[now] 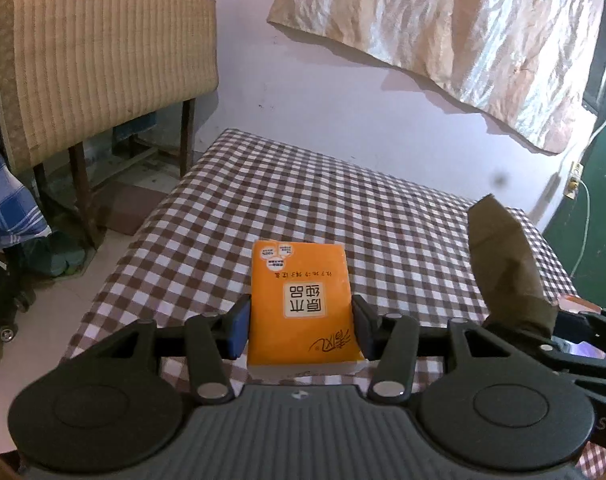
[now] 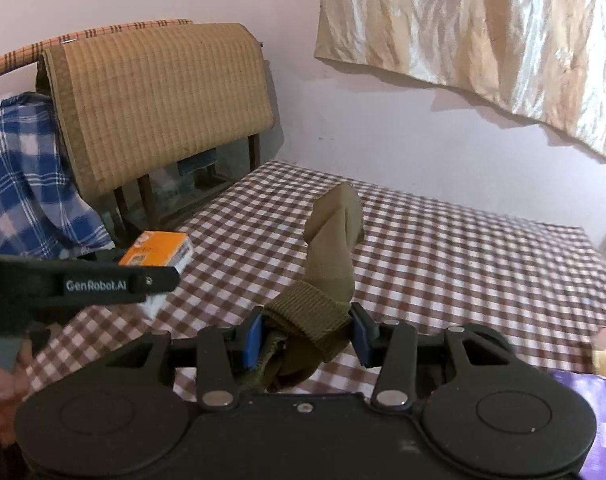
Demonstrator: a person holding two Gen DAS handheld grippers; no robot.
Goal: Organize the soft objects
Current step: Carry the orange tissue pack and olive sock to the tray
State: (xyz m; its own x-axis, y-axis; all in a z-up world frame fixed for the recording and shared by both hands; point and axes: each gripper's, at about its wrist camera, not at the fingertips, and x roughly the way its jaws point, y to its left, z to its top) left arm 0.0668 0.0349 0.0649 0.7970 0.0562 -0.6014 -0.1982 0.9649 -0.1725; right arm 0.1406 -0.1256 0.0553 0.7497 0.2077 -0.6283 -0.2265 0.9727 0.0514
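Both hands are carrying something above the checked cloth that covers the surface. The left gripper has its jaws clenched on an orange tissue pack, one blue pad on each long side, and the pack juts forward past the fingertips with its printed face up. From the right wrist view the pack looks clear of the cloth, hanging in the air rather than resting.

The right gripper has its jaws closed on an olive-green sock. They pinch the ribbed cuff end, bunched between the pads, while the rest of the sock stands up and away in front, loose and a little twisted. Some cloth also spills back behind the pads toward the gripper body, though I can't quite tell how much of it is really caught.

The step in hand, I'd judge, is to carry both soft things to wherever they are being gathered and set them down tidily. The wide stretch of cloth ahead looks the likely place. The pack is soft and will dent, so the left grip should stay no tighter than it is, and the pack should go down flat before the jaws let go. The sock is the trickier one: its free end will flop, so it should be lowered until that end touches the cloth first, then drawn back to lay it straight. The two grippers are close beside each other, so they need room to avoid knocking.
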